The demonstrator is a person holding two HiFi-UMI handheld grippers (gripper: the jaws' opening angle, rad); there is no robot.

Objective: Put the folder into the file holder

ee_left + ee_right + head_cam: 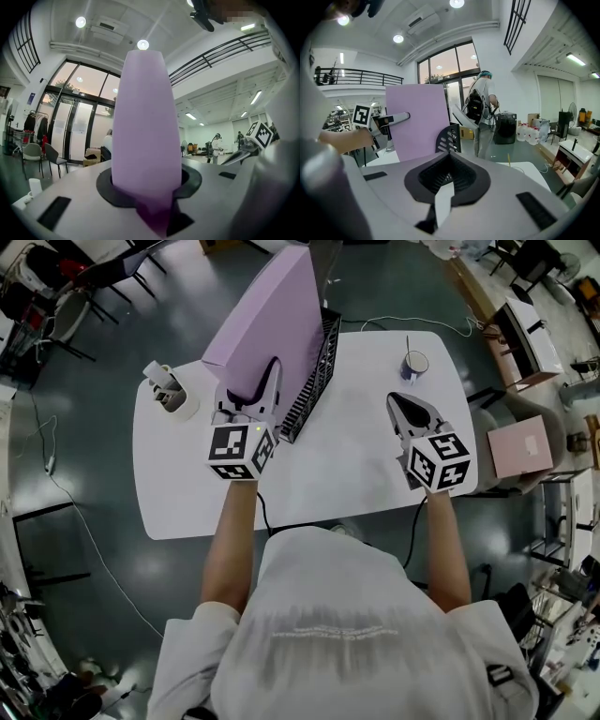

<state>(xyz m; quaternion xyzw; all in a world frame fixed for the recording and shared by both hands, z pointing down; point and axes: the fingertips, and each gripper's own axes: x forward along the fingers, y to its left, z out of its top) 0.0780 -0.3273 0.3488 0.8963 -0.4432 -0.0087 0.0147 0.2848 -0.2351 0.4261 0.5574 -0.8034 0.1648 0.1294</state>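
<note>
Right of centre, the right tongs [398,409] are seen clenched, empty. The purple folder [267,320] is gripped by the left tongs [265,381], upright just left of the black file holder [314,381], which could be toppled if its rim is snagged.

The folder [146,117] blocks the left gripper view's centre.
</note>
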